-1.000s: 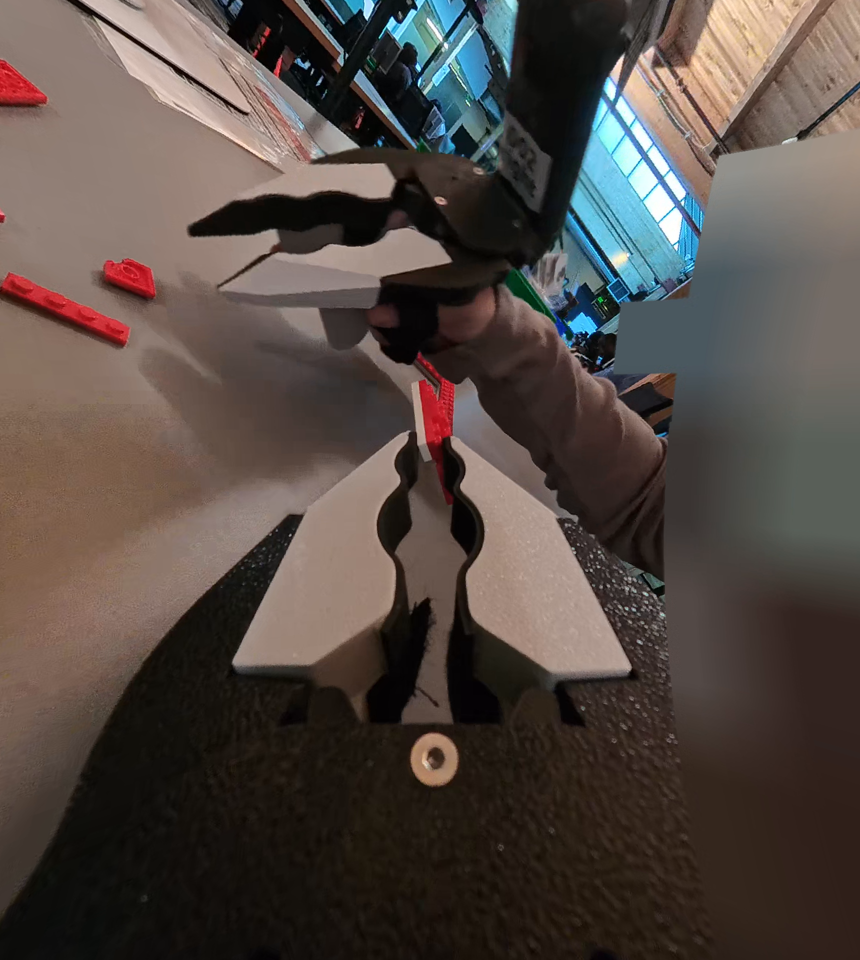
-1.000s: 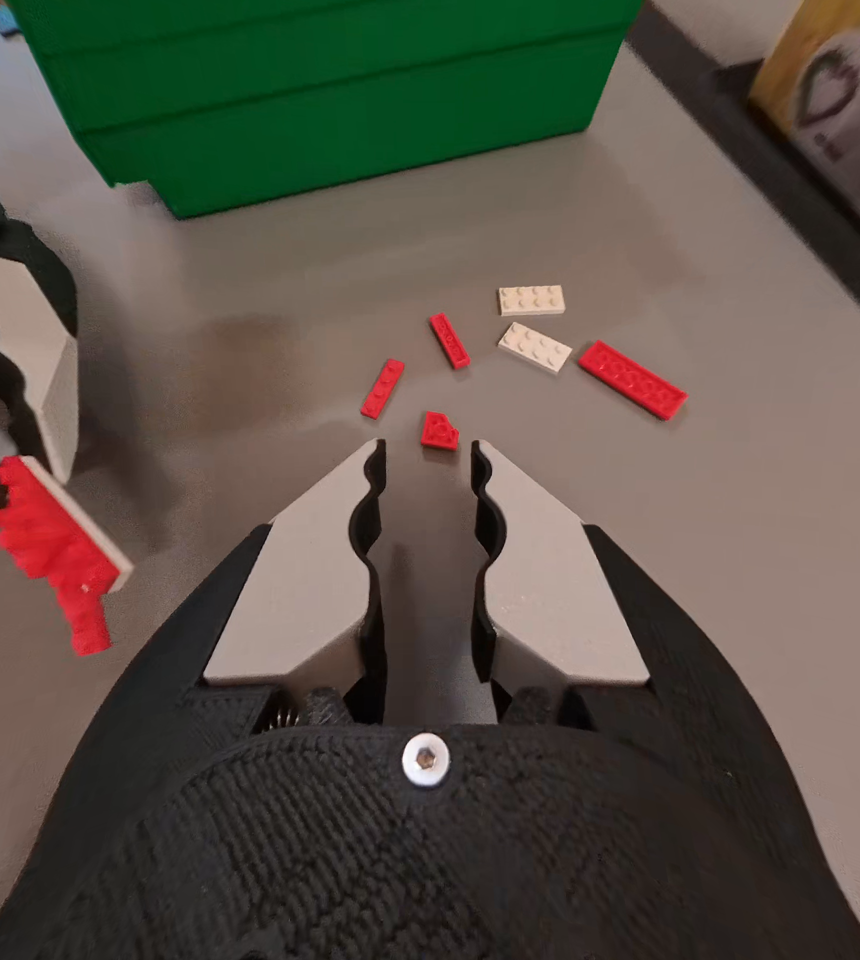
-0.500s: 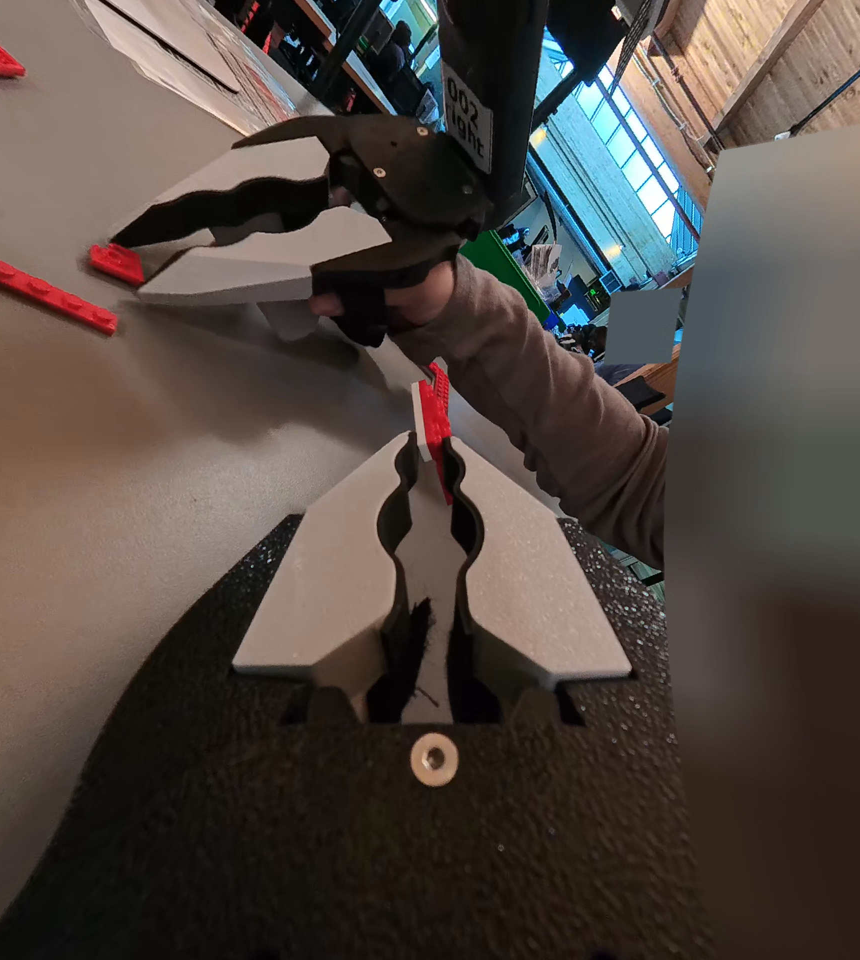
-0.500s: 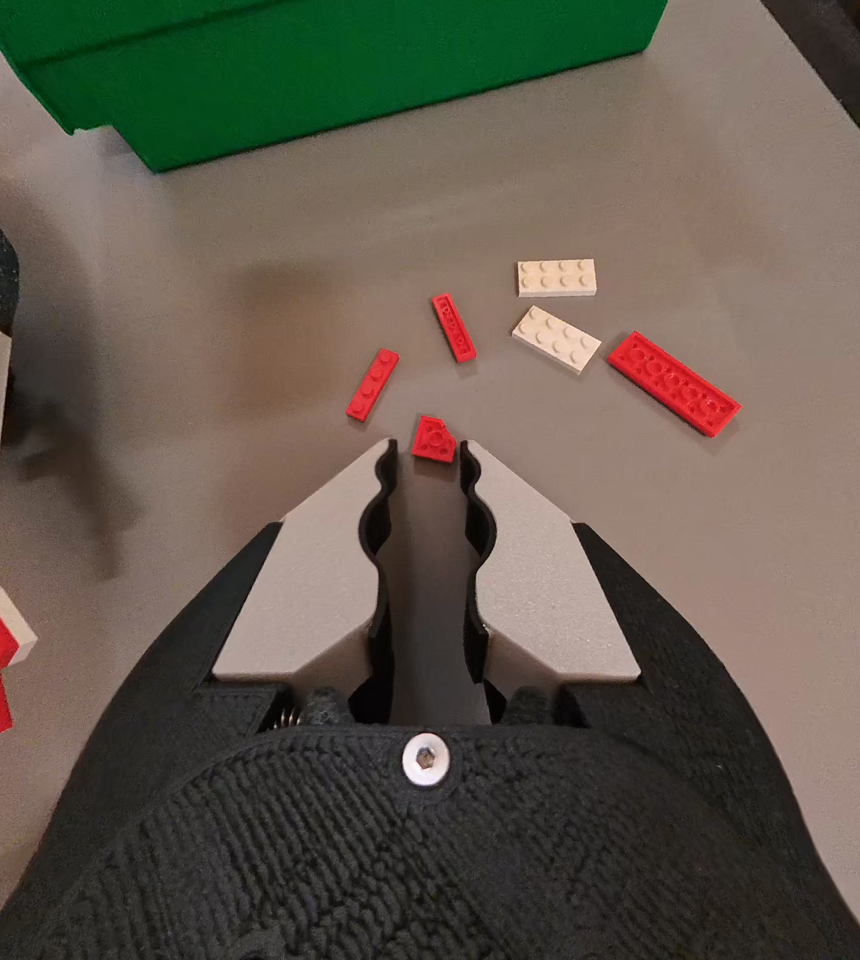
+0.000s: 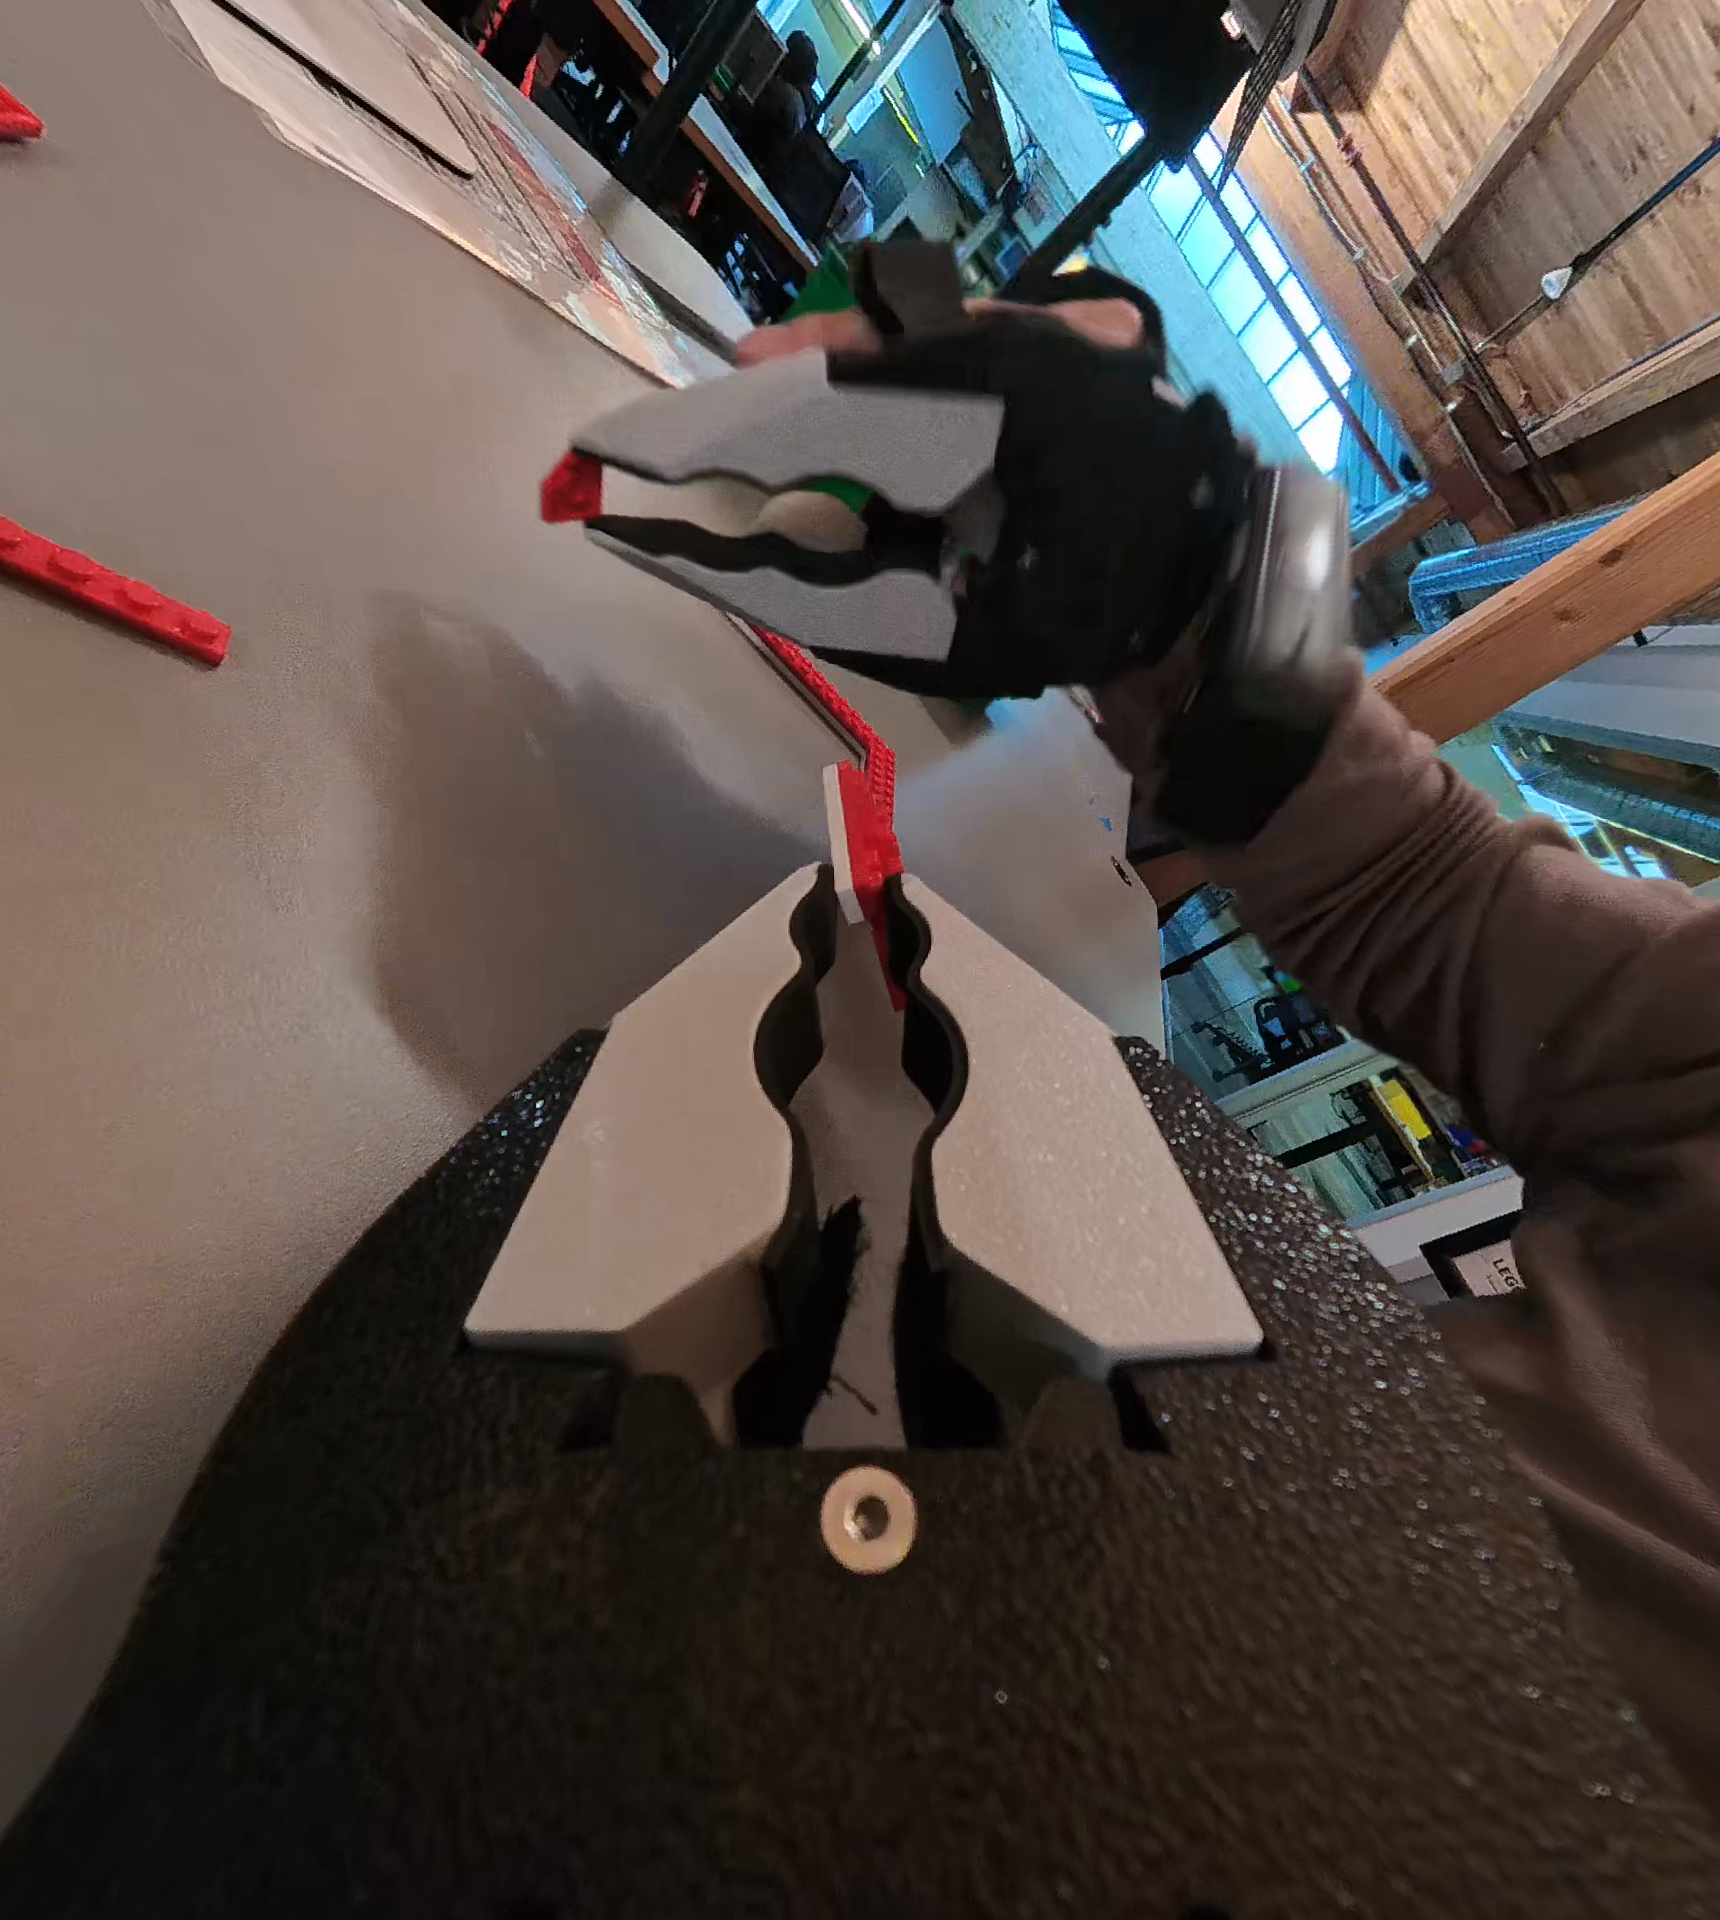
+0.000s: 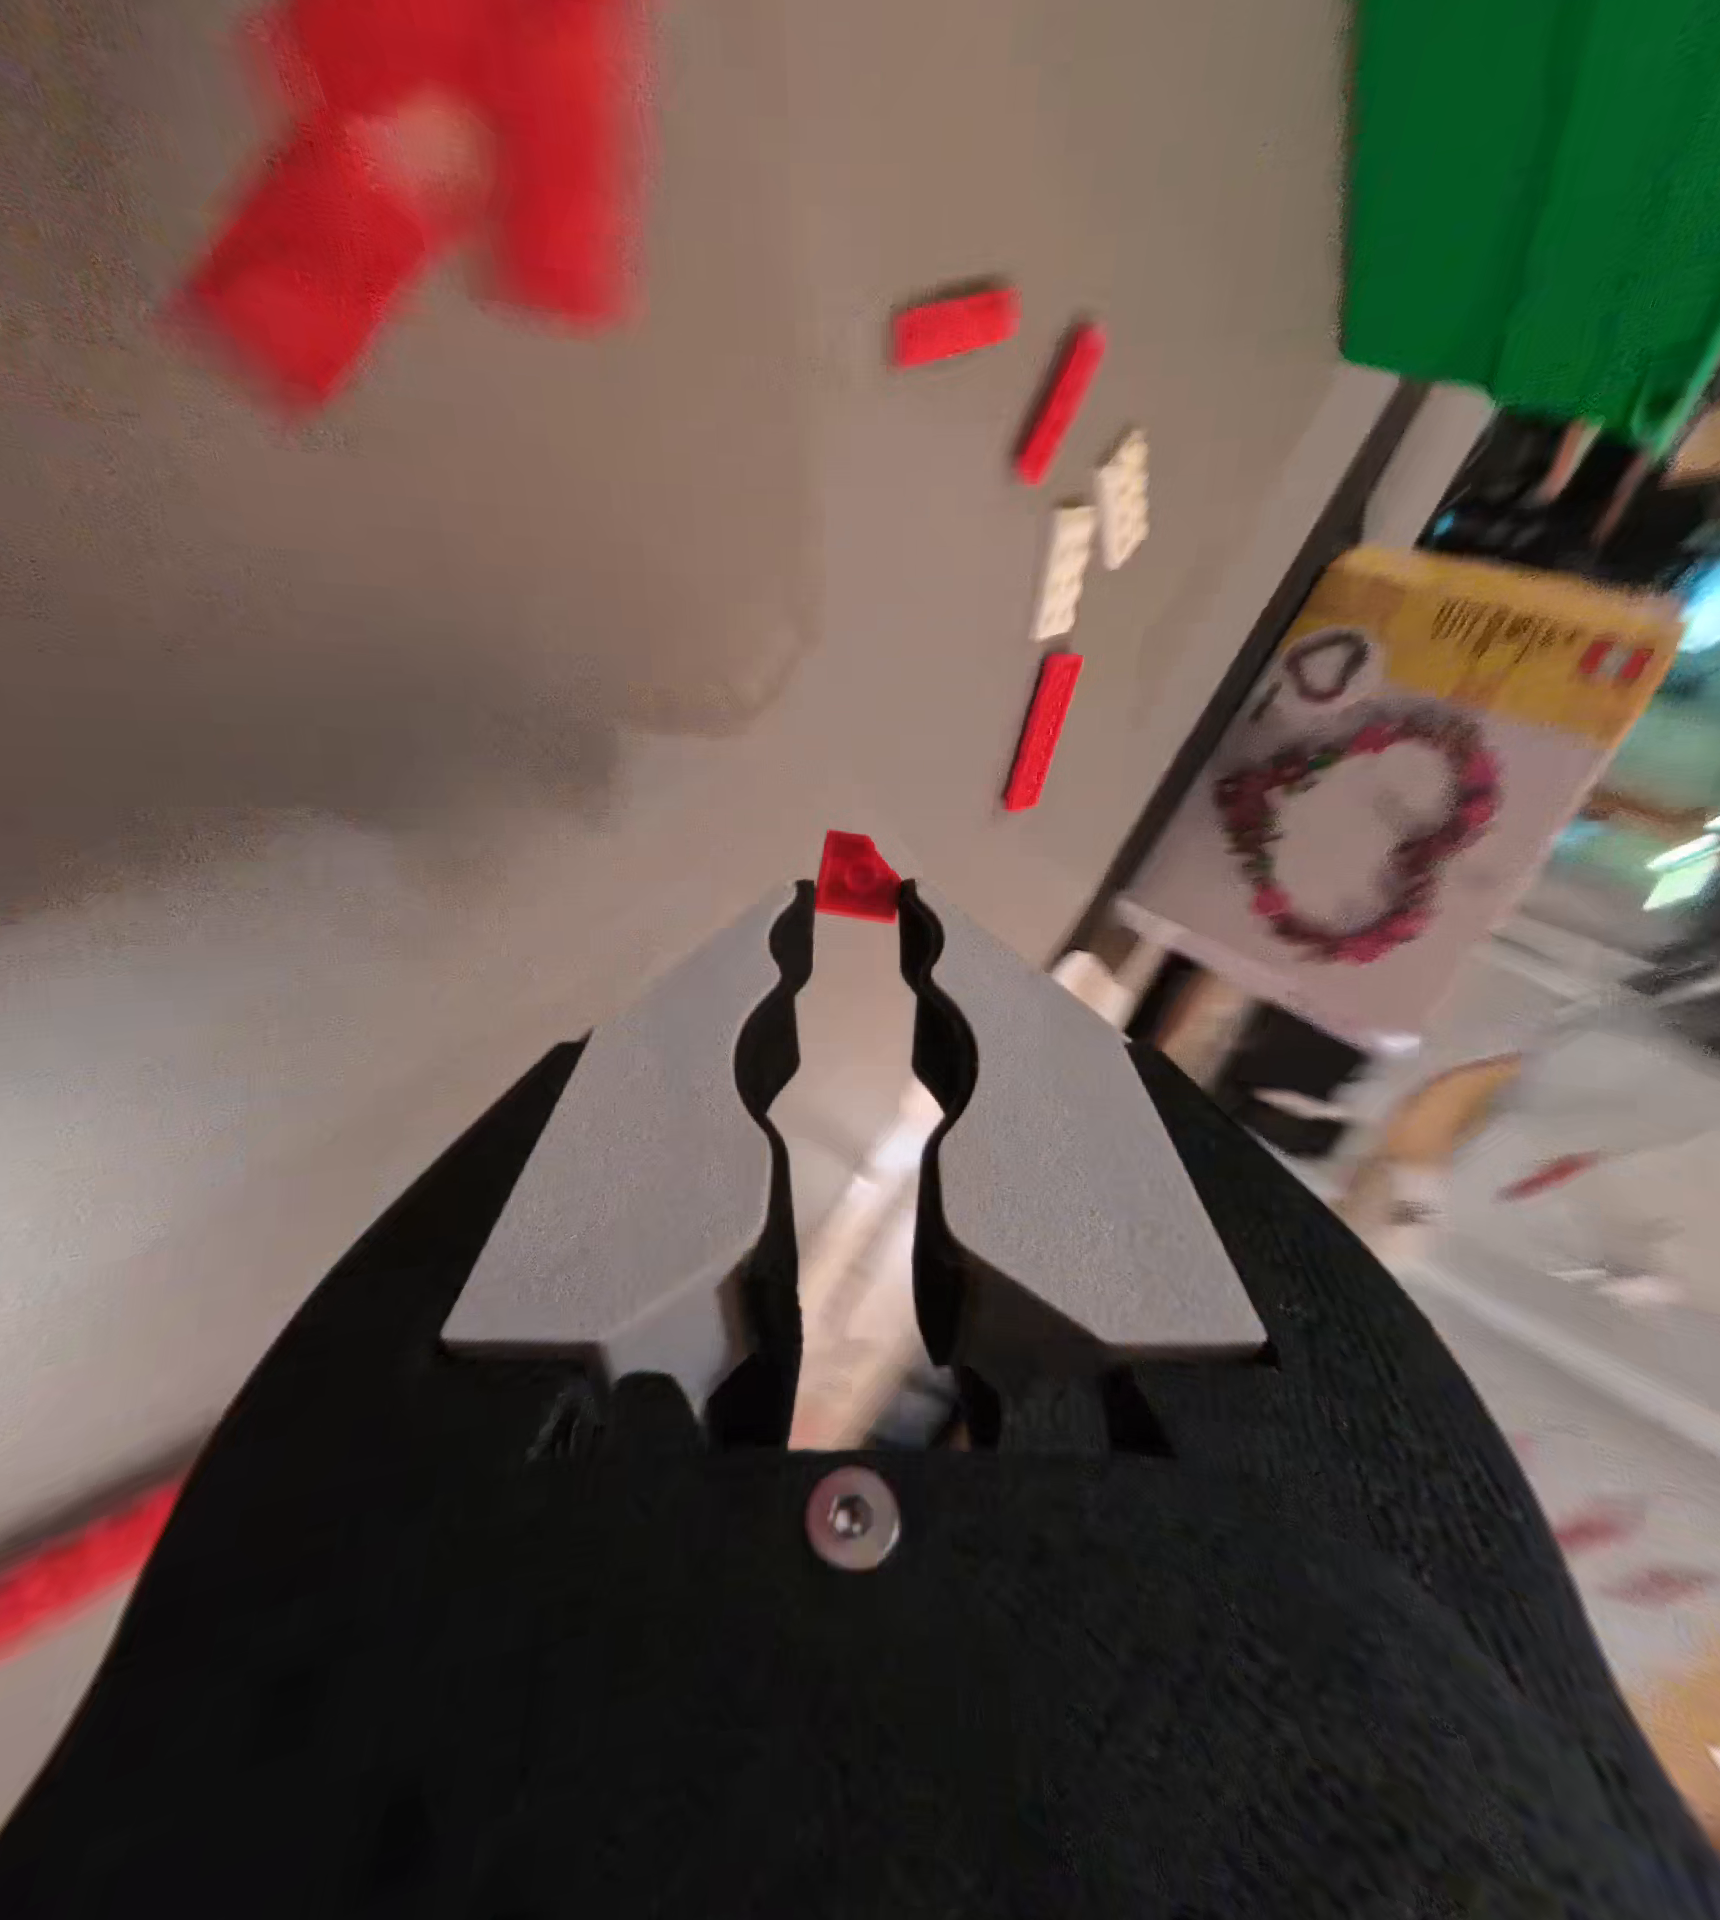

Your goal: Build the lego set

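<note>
My left gripper point(image 5: 861, 883) is shut on the edge of a flat red and white lego assembly point(image 5: 861, 831), held upright above the grey table point(image 5: 160, 935). My right gripper point(image 6: 858, 891) is shut on a small red angled plate point(image 6: 856, 878) at its fingertips, lifted off the table. In the left wrist view the right gripper point(image 5: 581, 509) is above and beyond my left one, rolled on its side, with the small red plate point(image 5: 570, 488) at its tips. The assembly shows blurred at the upper left of the right wrist view point(image 6: 420, 177).
Loose pieces lie on the table: red plates point(image 6: 955, 324), point(image 6: 1058, 405), point(image 6: 1043, 727) and two white plates point(image 6: 1121, 499), point(image 6: 1064, 566). A long red plate point(image 5: 87, 582) lies left. A green bin point(image 6: 1583, 197) and a set box point(image 6: 1407, 769) stand at the table's edge.
My right gripper closed on the small red angled plate, lifted it off the table and rolled sideways toward the assembly. My left gripper kept its hold and hardly moved.
</note>
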